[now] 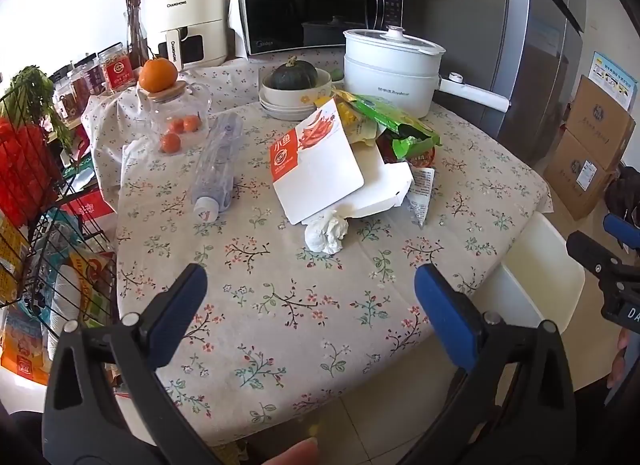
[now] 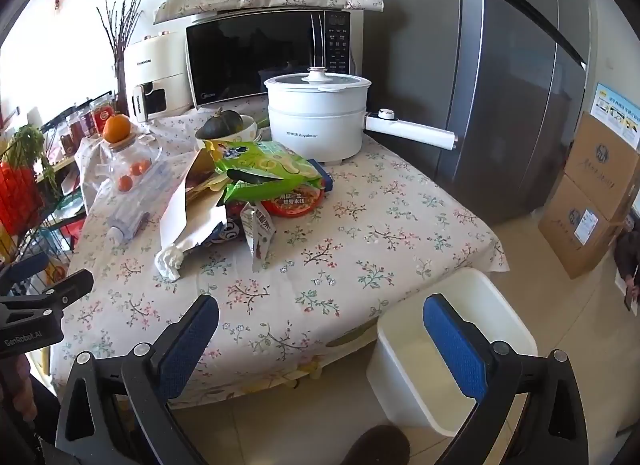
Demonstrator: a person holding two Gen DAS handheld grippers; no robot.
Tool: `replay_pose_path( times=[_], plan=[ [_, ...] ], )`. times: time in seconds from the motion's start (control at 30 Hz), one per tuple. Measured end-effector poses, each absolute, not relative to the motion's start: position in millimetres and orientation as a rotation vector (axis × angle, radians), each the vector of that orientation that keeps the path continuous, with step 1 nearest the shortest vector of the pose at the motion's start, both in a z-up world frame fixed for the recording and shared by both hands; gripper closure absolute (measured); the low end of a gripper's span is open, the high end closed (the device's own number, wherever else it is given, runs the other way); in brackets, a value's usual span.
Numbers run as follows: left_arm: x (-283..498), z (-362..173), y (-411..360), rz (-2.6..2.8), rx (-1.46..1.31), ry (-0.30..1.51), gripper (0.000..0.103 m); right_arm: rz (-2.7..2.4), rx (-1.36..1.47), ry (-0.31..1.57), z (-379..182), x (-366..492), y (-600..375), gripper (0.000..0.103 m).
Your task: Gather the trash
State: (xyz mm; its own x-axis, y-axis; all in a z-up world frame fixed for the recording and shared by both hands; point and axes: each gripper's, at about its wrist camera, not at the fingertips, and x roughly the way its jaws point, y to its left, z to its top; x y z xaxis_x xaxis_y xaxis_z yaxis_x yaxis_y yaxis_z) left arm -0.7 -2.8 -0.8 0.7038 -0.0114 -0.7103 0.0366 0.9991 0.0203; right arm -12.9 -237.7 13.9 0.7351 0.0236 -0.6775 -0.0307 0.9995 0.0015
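Trash lies heaped: crumpled tissue, white-orange card, green wrapper.

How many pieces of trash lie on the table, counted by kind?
Plastic bottle: 1
Crumpled tissue: 1
Flat white cartons: 2
Green snack bag: 1
Red noodle cup lid: 1
Small torn packet: 1
Total: 7 that I can tell apart; the pile may hide more.

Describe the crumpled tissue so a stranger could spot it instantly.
On the floral-cloth table, find the trash pile in front of the white electric pot. The crumpled tissue lies at the pile's near edge, under the white card's corner: the only soft, wadded white lump among flat packaging.
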Motion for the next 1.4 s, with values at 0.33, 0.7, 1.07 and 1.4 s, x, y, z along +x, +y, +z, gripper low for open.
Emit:
replay_pose_path(
  times=[0.33,0.7,1.07,1.4],
  plan=[
    [-1.9,-1.8,-3.7,-0.029,0.038,0.785,0.0,0.029,-0.01,0.742,15.9,-10.1,-238.9,0.0],
    [-2.0,-1.5,-3.6,-0.029,0.036,0.784,0.0,0.028,-0.011,0.748,15.1,-9.1,-238.8,0.0],
    [-1.8,-1.2,-3.0,-0.029,0.036,0.783,0.0,0.027,-0.011,0.749,15.0,-8.4,-239.0,0.0],
    [-2.0,-1.6,-3.0,-0.029,0.036,0.784,0.0,0.023,-0.017,0.752,14.0,-8.4,-237.9,0.0]
  ],
)
